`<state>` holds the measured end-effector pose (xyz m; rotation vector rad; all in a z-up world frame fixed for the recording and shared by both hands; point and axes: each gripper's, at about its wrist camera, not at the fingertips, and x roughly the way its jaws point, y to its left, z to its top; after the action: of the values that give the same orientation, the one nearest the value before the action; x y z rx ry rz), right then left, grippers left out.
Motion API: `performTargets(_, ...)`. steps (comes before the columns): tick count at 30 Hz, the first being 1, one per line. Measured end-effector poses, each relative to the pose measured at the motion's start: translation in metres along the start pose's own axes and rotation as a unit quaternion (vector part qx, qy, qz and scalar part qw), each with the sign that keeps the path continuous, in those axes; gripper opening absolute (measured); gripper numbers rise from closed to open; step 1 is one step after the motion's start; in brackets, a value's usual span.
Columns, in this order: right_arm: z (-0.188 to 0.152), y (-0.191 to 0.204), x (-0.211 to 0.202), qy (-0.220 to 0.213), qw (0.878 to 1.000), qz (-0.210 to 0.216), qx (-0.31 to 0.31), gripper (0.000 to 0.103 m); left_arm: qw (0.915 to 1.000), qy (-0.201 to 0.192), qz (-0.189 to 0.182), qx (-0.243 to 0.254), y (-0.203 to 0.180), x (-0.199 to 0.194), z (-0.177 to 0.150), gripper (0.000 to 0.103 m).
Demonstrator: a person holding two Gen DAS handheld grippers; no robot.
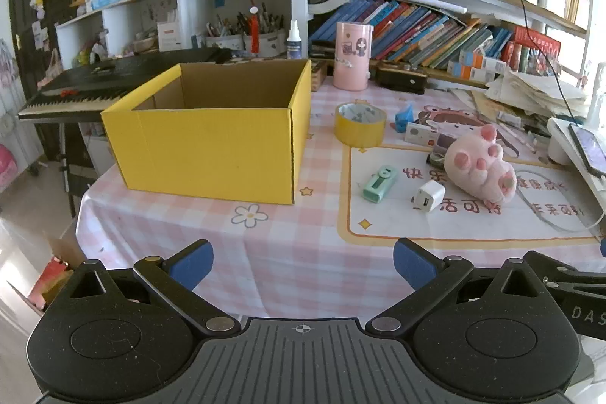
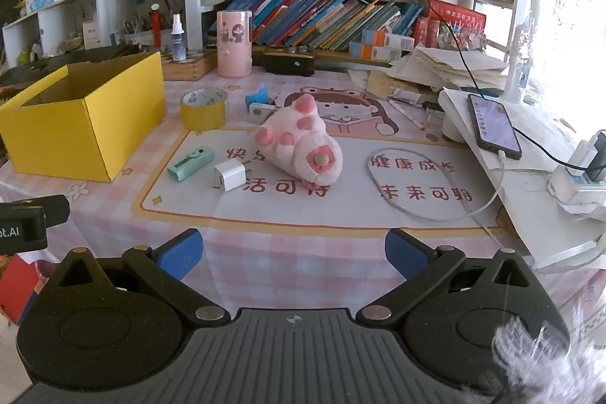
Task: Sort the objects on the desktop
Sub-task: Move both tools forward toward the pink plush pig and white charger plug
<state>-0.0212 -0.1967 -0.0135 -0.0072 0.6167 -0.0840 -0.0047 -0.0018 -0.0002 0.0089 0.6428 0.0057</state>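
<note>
An open yellow cardboard box (image 1: pixel 212 142) stands on the left of the desk; it also shows in the right wrist view (image 2: pixel 81 124) and looks empty. To its right lie a yellow tape roll (image 1: pixel 360 128) (image 2: pixel 203 109), a mint green gadget (image 1: pixel 380 183) (image 2: pixel 190 163), a white charger plug (image 1: pixel 428 195) (image 2: pixel 230 174) and a pink plush paw (image 1: pixel 481 169) (image 2: pixel 303 144). My left gripper (image 1: pixel 301 264) is open and empty near the desk's front edge. My right gripper (image 2: pixel 293 252) is open and empty, in front of the plush paw.
A pink cylinder (image 1: pixel 352 55) and leaning books (image 1: pixel 435 36) stand at the back. A phone (image 2: pixel 492 125) on a white stand with cables sits at the right, beside piled papers (image 2: pixel 447 67). A black keyboard (image 1: pixel 94 86) is behind the box. A pink checked cloth (image 1: pixel 303 252) covers the desk.
</note>
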Motion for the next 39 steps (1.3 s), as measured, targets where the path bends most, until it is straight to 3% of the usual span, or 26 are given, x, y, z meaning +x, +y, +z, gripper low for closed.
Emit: performTargets(39, 0.001, 0.003, 0.005, -0.002, 1.0, -0.005, 0.011, 0.103, 0.9998, 0.004, -0.016, 0.015, 0.002, 0.011, 0.006, 0.102)
